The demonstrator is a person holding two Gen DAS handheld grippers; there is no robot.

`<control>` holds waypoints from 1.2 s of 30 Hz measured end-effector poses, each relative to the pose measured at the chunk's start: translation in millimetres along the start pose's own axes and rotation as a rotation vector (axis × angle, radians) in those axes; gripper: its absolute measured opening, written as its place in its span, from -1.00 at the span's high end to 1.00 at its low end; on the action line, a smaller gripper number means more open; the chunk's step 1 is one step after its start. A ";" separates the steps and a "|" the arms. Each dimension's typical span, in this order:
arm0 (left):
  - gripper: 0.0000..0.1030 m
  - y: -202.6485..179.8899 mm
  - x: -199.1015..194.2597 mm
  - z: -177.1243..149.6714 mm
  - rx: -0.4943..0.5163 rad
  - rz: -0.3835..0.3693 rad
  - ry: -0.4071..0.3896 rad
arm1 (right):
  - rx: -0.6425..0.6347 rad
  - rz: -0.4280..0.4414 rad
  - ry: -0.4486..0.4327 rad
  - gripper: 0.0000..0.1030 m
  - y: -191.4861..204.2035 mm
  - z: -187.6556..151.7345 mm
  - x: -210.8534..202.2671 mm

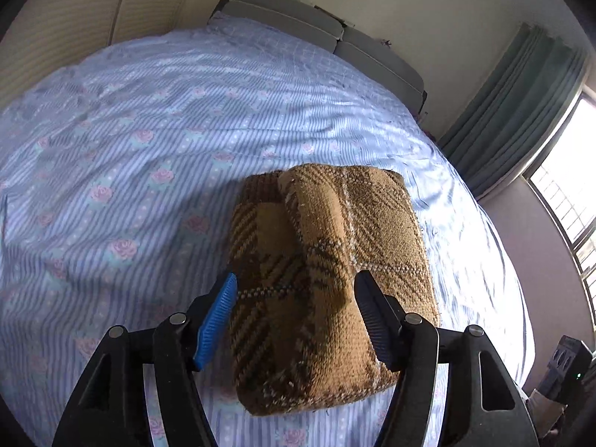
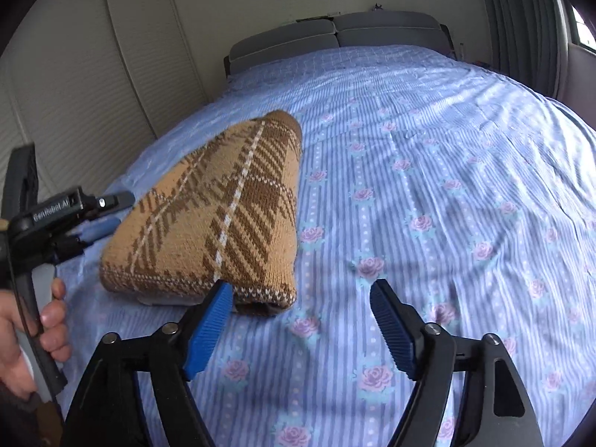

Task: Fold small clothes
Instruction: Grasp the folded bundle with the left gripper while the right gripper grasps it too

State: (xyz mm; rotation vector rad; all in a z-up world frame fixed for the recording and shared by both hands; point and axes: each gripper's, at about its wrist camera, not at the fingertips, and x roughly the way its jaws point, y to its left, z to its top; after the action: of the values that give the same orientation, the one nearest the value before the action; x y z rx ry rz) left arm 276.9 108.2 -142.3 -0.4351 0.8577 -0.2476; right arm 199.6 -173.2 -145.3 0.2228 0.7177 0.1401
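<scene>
A folded brown plaid knitted garment (image 1: 327, 279) lies as a thick bundle on the bed sheet (image 1: 130, 186). In the left wrist view my left gripper (image 1: 296, 275) is open, its fingers spread to either side of the bundle's near half without pressing on it. In the right wrist view the same garment (image 2: 216, 216) sits left of centre. My right gripper (image 2: 300, 284) is open at the bundle's near right corner, with mostly sheet between its fingers. The left gripper (image 2: 111, 213) shows at the bundle's left edge, held by a person's hand (image 2: 48, 327).
The blue striped sheet with pink roses (image 2: 447, 186) covers the whole bed. A grey headboard (image 2: 335, 37) stands at the far end, pale wardrobe doors (image 2: 93, 93) on the left. A curtain (image 1: 521, 104) and window (image 1: 570, 186) lie to the right, a black device (image 1: 566, 365) below.
</scene>
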 end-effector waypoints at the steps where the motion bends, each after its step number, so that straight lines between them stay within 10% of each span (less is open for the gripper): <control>1: -0.32 3.4 1.1 -1.7 -0.017 -0.001 0.009 | 0.018 0.014 -0.003 -0.68 -2.5 5.6 -2.1; 16: -0.60 30.3 59.5 2.4 -0.142 -0.199 0.193 | 0.118 0.264 0.288 -0.73 -21.1 69.3 104.1; 24: -0.51 32.3 76.3 -6.2 -0.167 -0.276 0.227 | 0.171 0.458 0.432 -0.65 -15.4 68.1 152.6; 36: -0.04 33.3 78.6 -0.9 -0.203 -0.325 0.257 | 0.212 0.476 0.475 -0.14 -18.0 82.0 159.9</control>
State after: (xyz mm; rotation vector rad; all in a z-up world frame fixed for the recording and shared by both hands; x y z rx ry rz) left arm 327.1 107.5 -211.3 -0.7451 1.0675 -0.5276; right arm 374.2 -170.7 -191.3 0.5744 1.1445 0.5865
